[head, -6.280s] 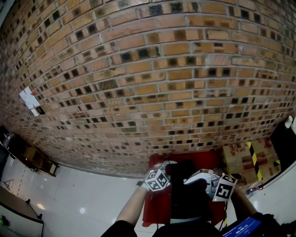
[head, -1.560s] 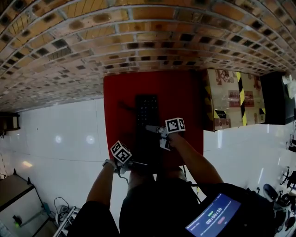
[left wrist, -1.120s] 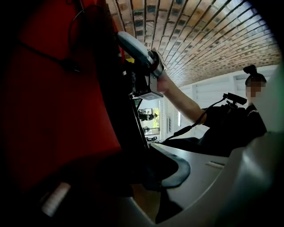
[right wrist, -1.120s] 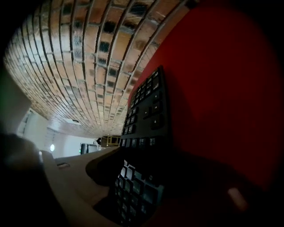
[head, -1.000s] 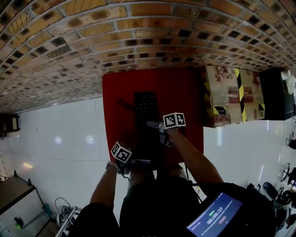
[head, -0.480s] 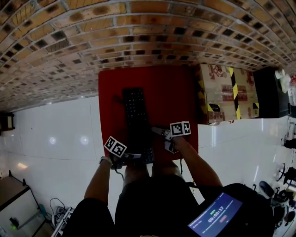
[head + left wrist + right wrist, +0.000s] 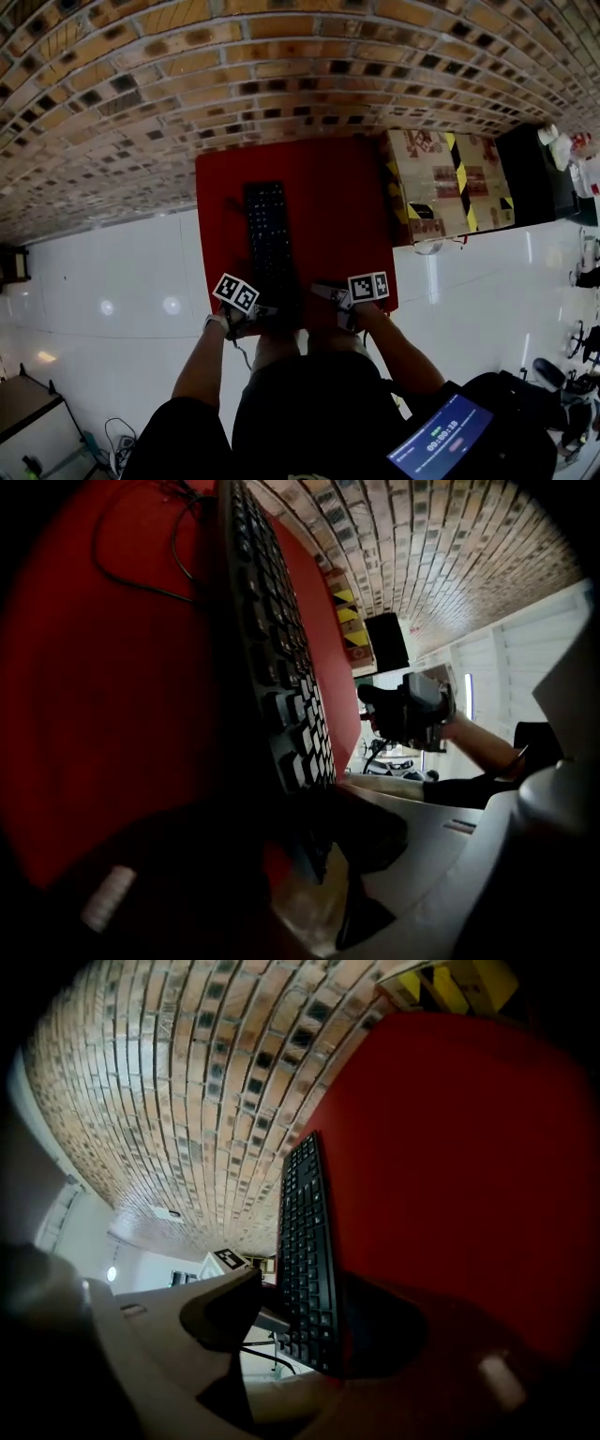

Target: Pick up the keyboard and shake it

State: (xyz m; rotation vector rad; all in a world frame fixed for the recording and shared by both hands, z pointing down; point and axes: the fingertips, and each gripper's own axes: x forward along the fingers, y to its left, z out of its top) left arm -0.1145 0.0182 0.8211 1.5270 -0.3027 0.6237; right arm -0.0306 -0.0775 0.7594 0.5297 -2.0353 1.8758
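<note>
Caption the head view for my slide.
Black keyboard on red table; left gripper, jaws just opening around its near end; right gripper alongside.

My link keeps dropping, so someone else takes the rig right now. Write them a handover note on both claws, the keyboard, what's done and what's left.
Left claw: open; its jaws have just been opening around the near end of the keyboard.
Right claw: open, empty, clear of the keyboard to its right.
Keyboard: flat on the red table.
Done: lifted in both claws earlier, now set back down.
Left: pull the left claw clear; probably nothing more.
</note>
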